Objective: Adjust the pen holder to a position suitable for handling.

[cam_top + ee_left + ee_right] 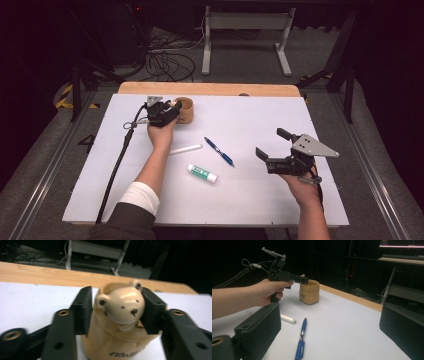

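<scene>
The left gripper (167, 111) is held at the far left part of the bench (260, 125), right at a tan bear-shaped holder (185, 111). In the left gripper view the bear-faced holder (120, 322) is seen between the two black jaws: the right jaw is set against the side of the bear's head, while the left jaw stands just beside its ear, and whether that pad presses cannot be told. The jaws are roughly half spread around the head. The holder stands upright near the far wooden edge (210, 89) of the bench, with a strip of white surface between it and that edge.

The right gripper (275, 147) is held above the near right part of the bench, its jaws spread wide with nothing between them. It is well apart from the holder and from the left gripper.

Between the two hands, three things are laid on the white surface: a white stick (185, 149) just beside the left forearm, a blue pen (219, 151) lying slantwise near the middle, and a glue stick (202, 173) closer to the near edge. They are apart from each other. Open white surface is left across the far right quarter and along the near left side. In the right gripper view the pen (301, 341) and the white stick (287, 318) are seen in front of the holder (309, 293).
</scene>
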Demonstrator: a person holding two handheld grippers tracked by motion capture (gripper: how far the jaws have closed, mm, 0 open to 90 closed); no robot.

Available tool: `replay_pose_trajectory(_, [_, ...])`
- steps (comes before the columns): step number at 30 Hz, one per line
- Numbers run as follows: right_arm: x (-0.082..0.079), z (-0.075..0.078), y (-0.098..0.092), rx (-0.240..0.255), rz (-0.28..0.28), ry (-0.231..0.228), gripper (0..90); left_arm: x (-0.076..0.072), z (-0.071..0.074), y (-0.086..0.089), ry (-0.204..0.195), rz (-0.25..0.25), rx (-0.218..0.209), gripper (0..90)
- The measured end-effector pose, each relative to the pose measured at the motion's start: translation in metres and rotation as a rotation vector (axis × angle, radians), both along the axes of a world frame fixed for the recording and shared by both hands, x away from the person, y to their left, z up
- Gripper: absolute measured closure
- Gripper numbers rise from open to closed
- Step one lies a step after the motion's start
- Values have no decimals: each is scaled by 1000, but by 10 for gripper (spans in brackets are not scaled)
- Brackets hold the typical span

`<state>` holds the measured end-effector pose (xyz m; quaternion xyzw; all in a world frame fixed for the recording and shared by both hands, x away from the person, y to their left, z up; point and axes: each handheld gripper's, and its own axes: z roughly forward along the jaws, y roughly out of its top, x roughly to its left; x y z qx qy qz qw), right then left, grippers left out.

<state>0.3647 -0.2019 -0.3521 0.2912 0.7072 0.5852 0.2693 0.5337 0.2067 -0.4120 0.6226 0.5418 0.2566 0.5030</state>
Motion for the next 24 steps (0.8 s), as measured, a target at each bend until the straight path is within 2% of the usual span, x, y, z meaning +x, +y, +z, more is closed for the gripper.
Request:
replay_pose_trajectory(1, [0,0,0,-1,0,0,45,0,2,-2,1,-2,30,515])
replay_pose_trajectory(2, [0,0,0,-1,0,0,45,0,3,-2,-5,-1,42,518])
replay_pose_trajectory(13, [0,0,0,1,-3,2,45,-2,8,4,35,-26,6,551])
replay_pose_trajectory(19, [-1,0,0,1,-3,1,45,-7,12,8,75,-36,16,554])
replay_pose_trajectory(24, [-1,0,0,-1,-6,1,45,-18,18,11,126,-69,28,555])
